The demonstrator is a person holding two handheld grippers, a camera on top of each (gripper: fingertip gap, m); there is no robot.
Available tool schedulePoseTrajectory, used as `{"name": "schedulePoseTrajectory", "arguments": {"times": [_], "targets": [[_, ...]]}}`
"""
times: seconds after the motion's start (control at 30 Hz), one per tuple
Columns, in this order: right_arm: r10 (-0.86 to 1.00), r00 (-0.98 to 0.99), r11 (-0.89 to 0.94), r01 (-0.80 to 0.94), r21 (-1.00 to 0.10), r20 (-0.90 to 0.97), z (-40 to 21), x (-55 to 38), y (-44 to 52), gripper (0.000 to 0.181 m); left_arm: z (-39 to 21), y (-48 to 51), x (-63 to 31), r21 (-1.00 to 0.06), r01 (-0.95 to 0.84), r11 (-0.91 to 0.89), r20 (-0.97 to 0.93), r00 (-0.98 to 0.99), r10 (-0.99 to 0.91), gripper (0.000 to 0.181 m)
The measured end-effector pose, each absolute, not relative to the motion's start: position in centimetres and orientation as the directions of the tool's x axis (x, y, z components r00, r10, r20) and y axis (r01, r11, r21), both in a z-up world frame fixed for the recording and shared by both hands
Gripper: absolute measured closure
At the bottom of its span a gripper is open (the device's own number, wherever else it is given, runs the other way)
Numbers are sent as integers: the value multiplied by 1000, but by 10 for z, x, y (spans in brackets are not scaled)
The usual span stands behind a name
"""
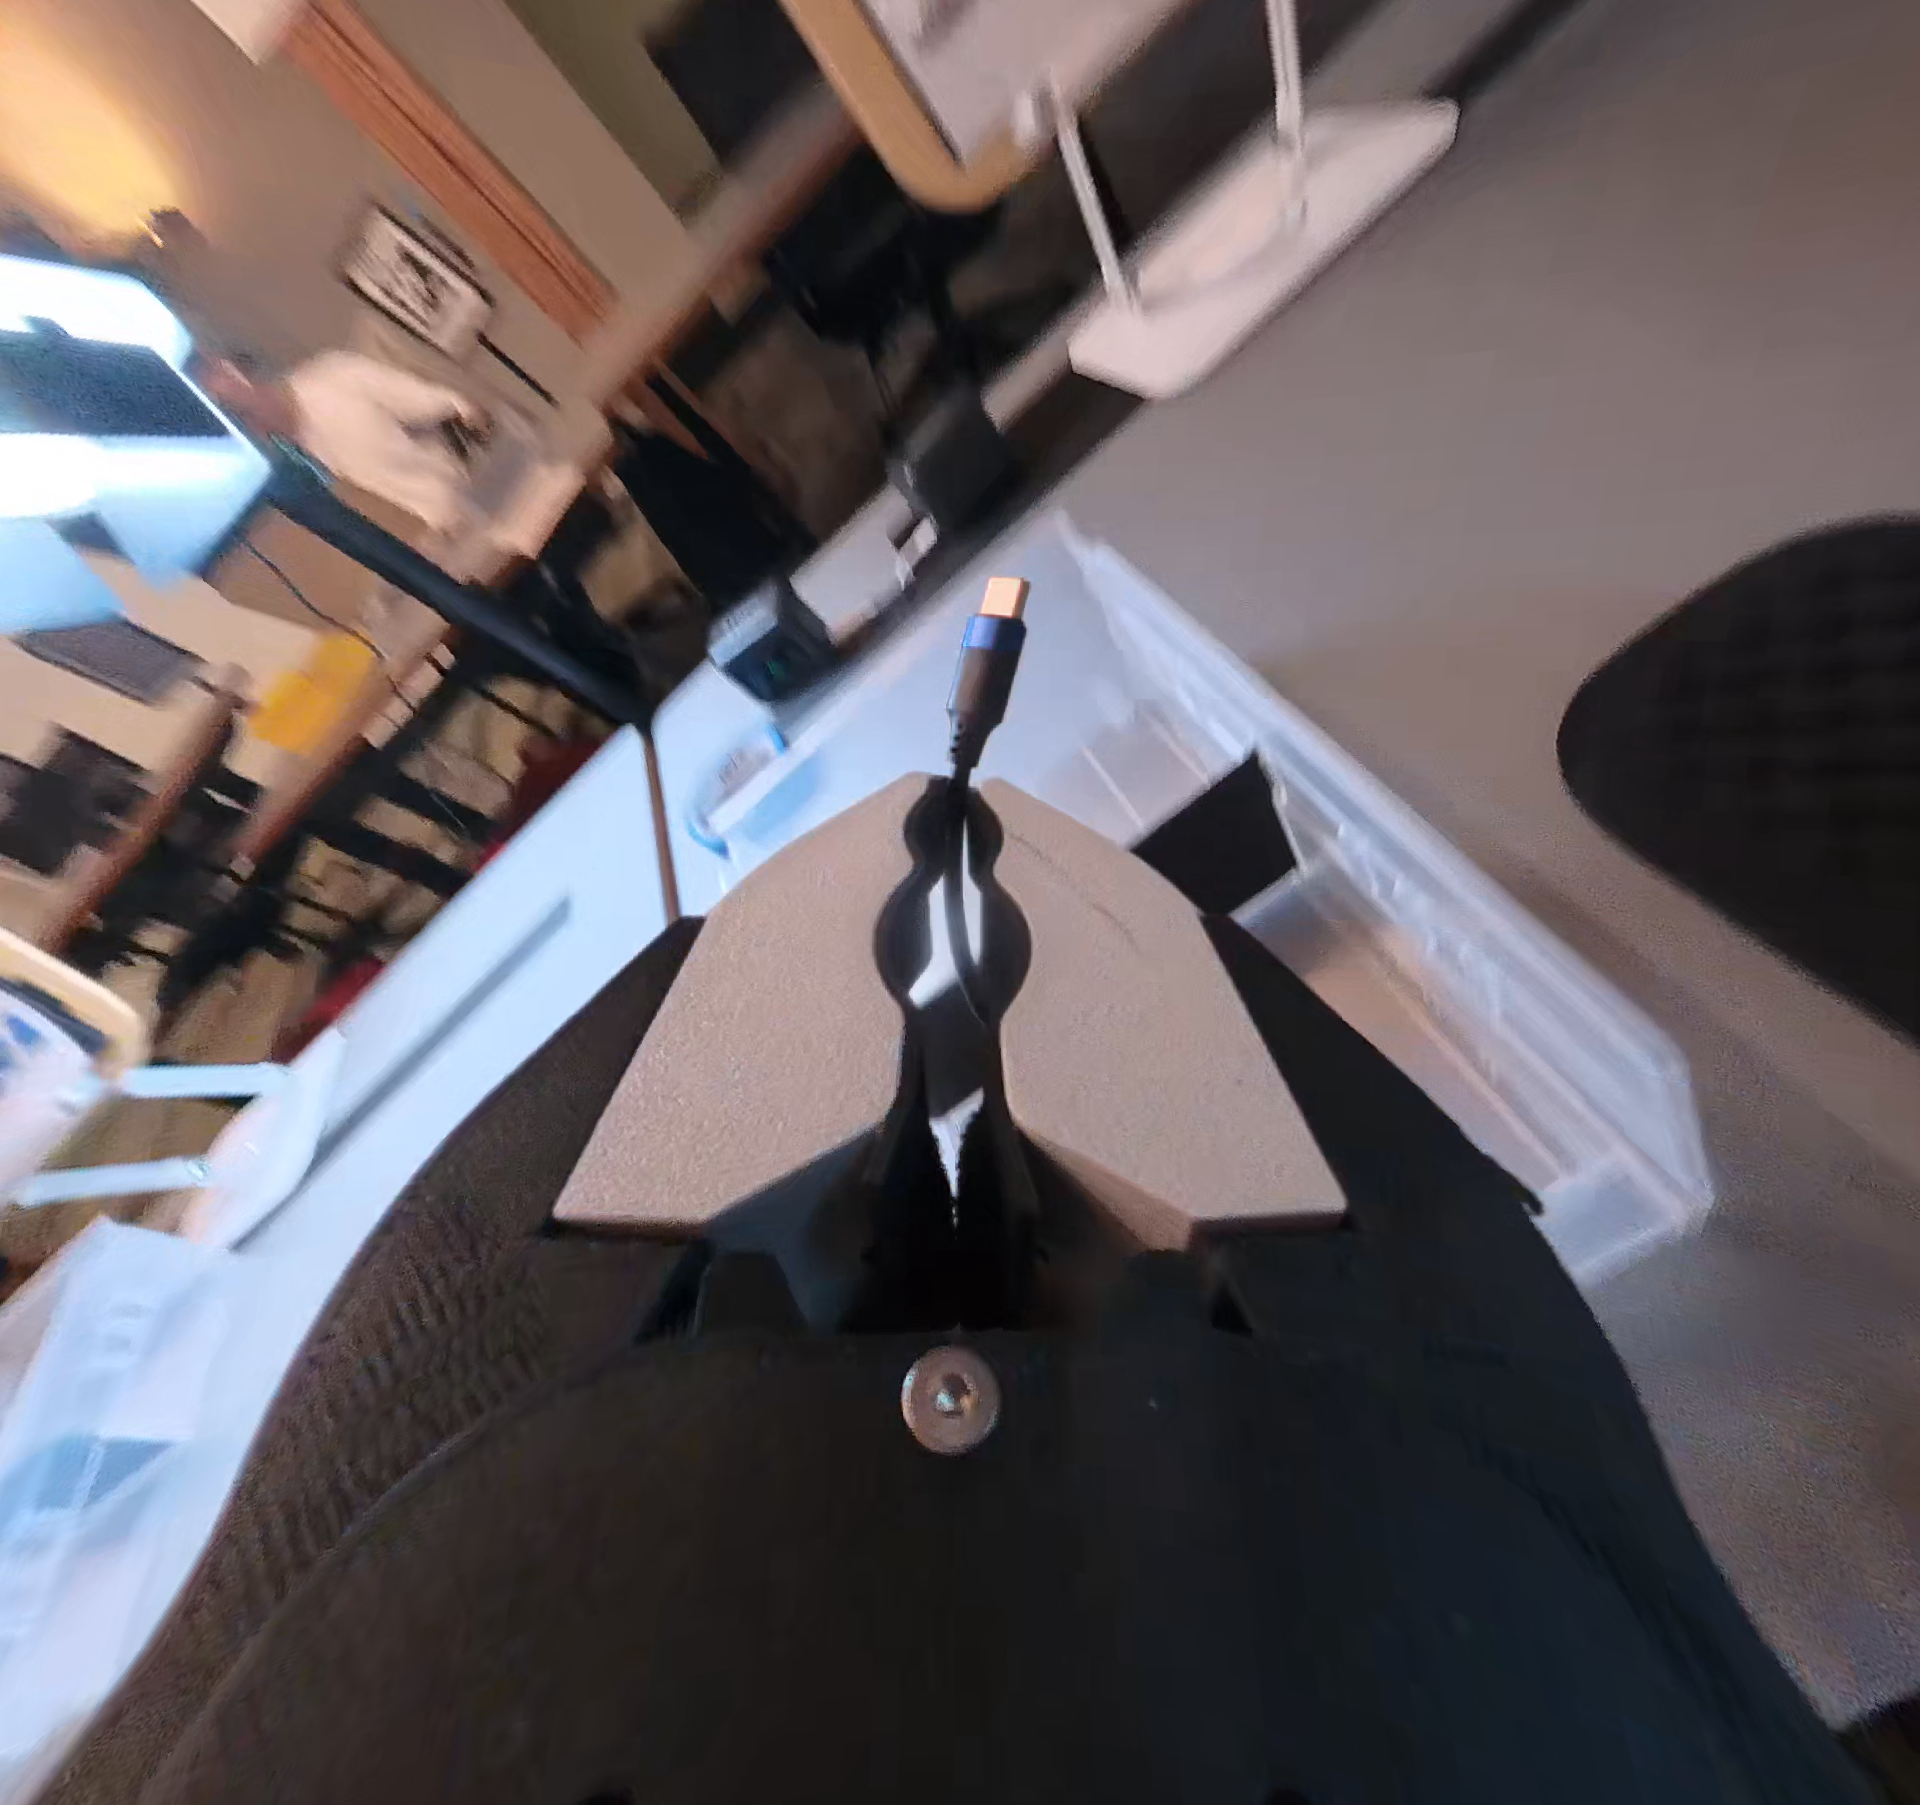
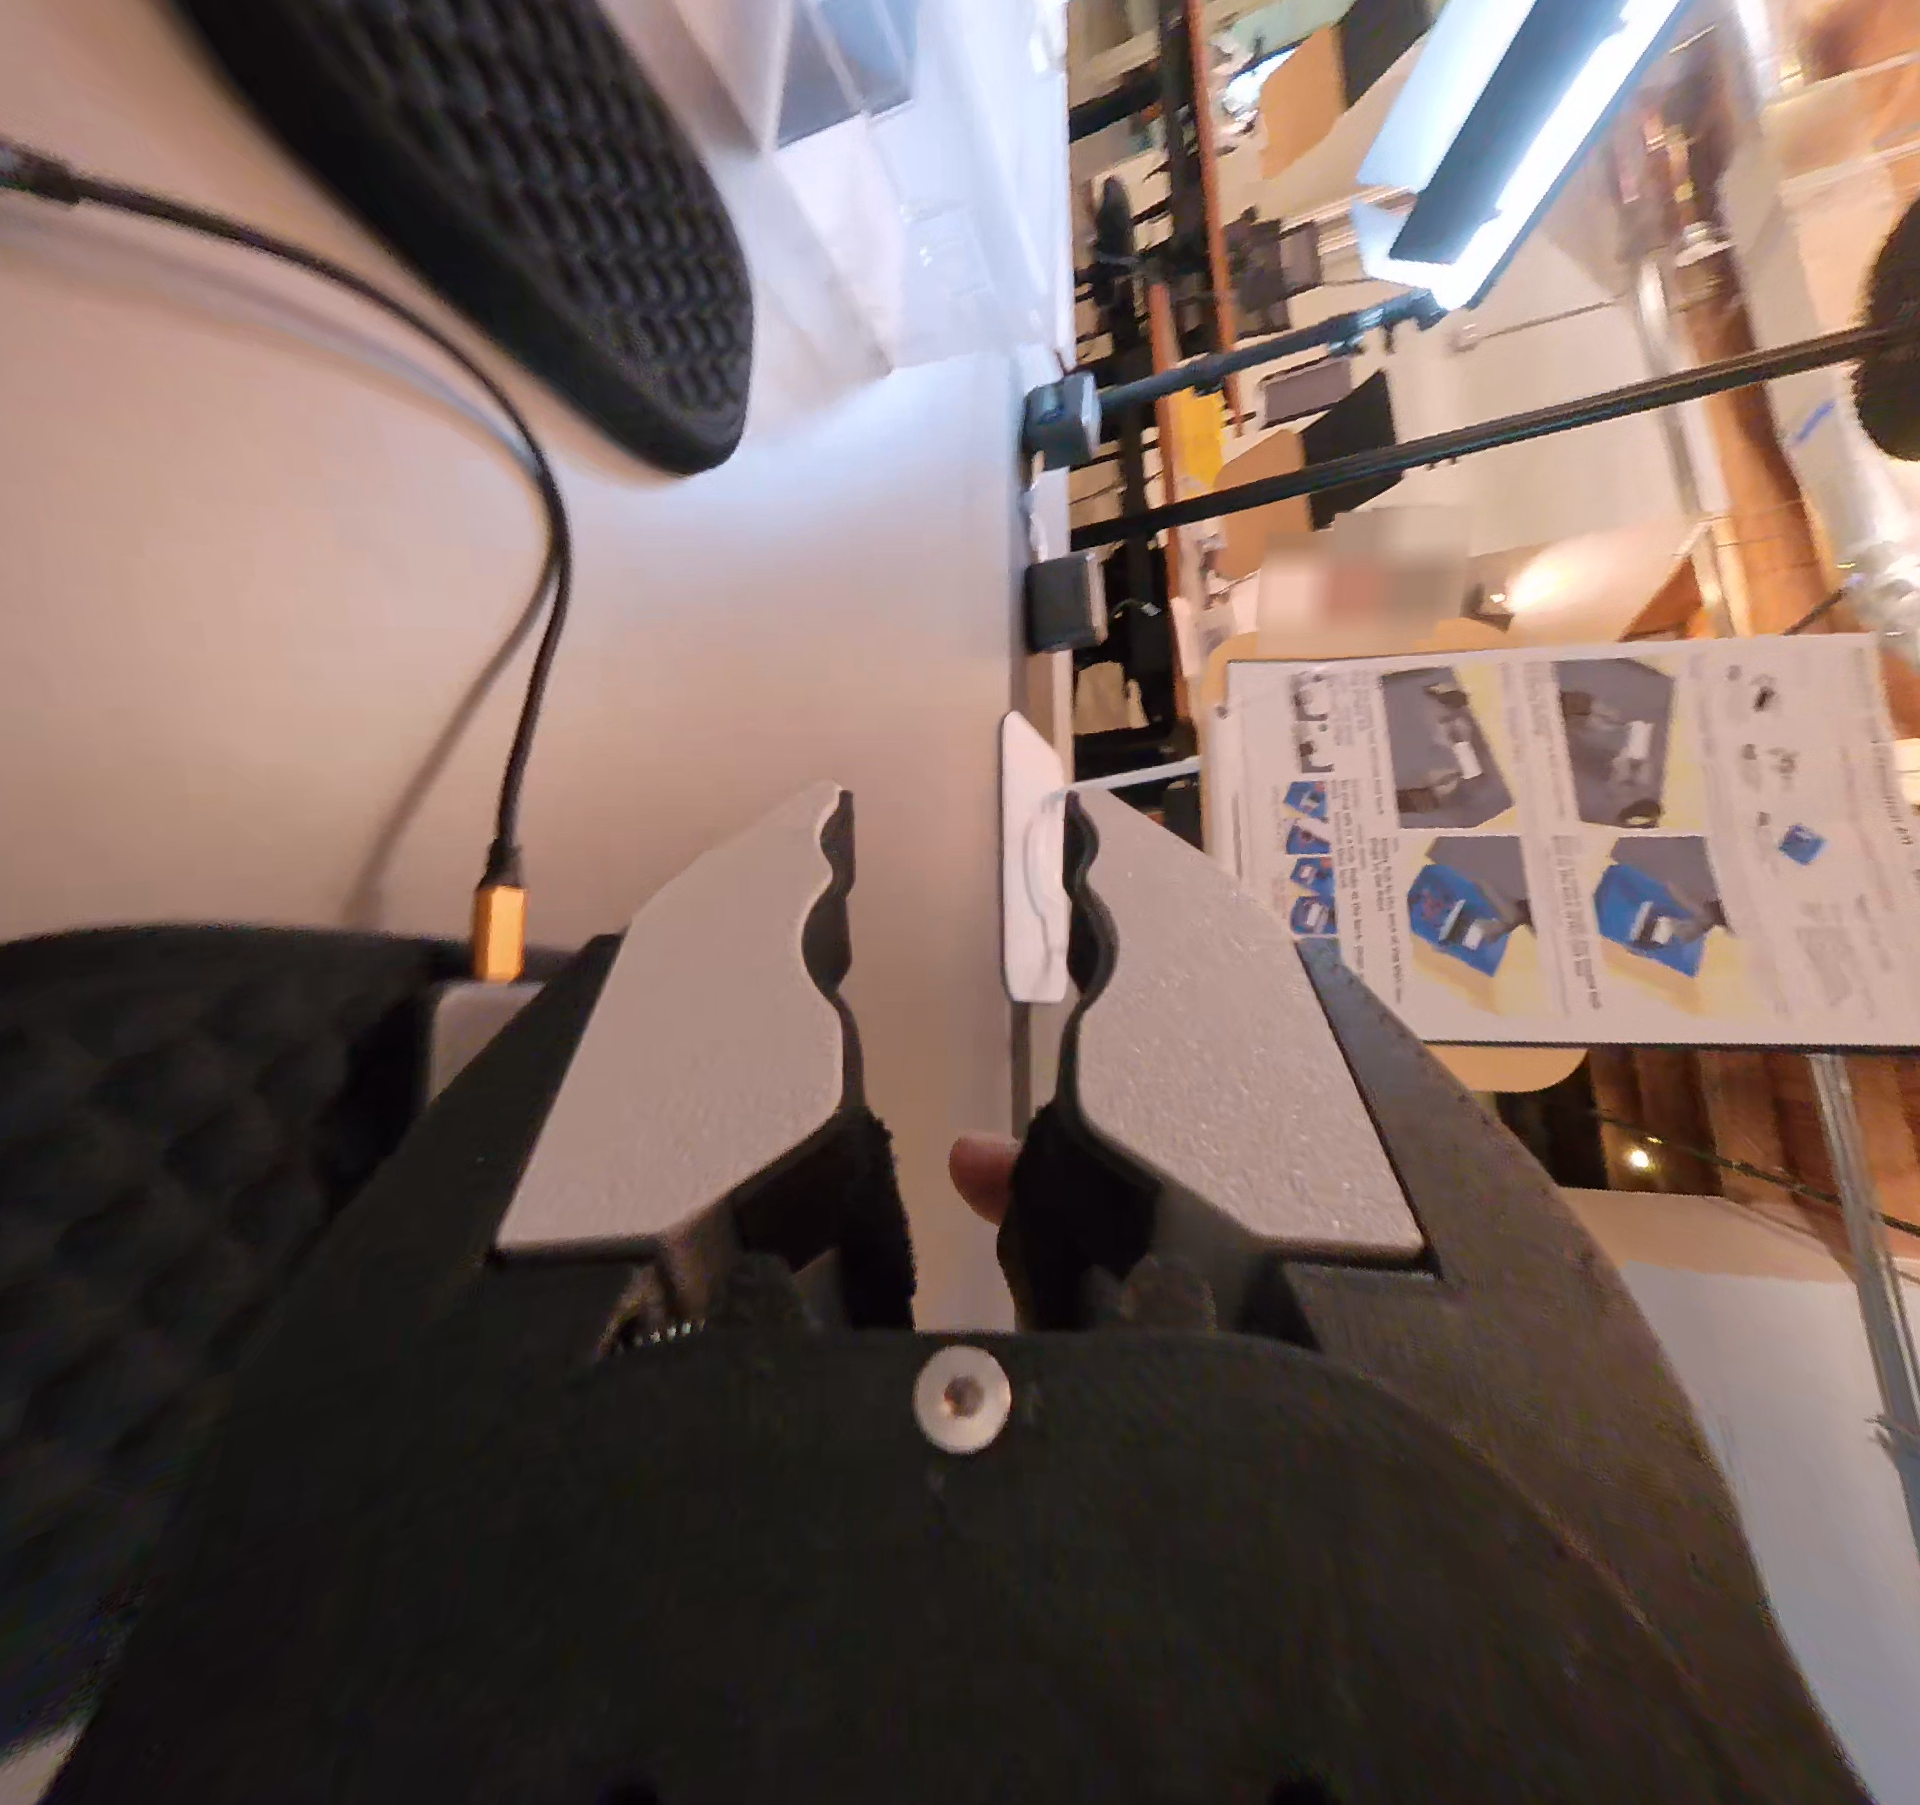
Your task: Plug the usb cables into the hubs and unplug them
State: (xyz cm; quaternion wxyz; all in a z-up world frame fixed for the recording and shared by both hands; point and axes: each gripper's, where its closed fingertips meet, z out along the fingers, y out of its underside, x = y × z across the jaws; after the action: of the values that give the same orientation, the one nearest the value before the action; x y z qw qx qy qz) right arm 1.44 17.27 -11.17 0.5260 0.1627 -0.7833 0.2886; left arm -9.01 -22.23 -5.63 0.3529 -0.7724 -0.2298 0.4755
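— Between the tips of our left gripper we have the black usb cable pinched tight, the jaws closed on the cord just behind its plug.

— And the plug itself?

— We see it standing free beyond the fingertips, pointing away from us: a dark body, a blue ring, a pale metal tip. It touches nothing. Behind it lies the white table, tilted in our view and blurred, with a clear plastic bin to the right and a black textured pad at the far right edge.

— What about our right gripper?

— We hold it moderately wide, with nothing between the jaws. Through the gap near the base we glimpse a fingertip.

— Where is the other cable?

— To the left of that gripper we see a second black cable curving across the table, ending in an orange plug seated in a silver hub. The hub lies beside a black foam pad; the gripper's left finger hides much of it. We cannot tell whether the finger touches the hub.

— Anything ahead?

— A white stand base at the table's edge, and beyond it a printed instruction sheet.
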Motion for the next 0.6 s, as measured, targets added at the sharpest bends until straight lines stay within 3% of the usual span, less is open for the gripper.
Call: {"name": "schedulePoseTrajectory", "arguments": {"times": [0.13,0.27,0.4,0.6], "targets": [[133,-339,733,-599,-323,931,-96,11,152,149,-5,-178,-63,-799,-201,-566,-591,431,681,177],[240,-365,596,-676,-433,899,-80,20,121,165,3,-114,-35,-855,-319,-410,-515,626,586,178],[273,-350,488,-752,-443,896,-61,28,96,168,-24,-41,-11,-906,-308,-290,-405,831,382,178],[162,-346,461,-802,-381,924,-58,31,68,157,-76,32,9,-906,-266,-330,-330,931,155,178]]}}
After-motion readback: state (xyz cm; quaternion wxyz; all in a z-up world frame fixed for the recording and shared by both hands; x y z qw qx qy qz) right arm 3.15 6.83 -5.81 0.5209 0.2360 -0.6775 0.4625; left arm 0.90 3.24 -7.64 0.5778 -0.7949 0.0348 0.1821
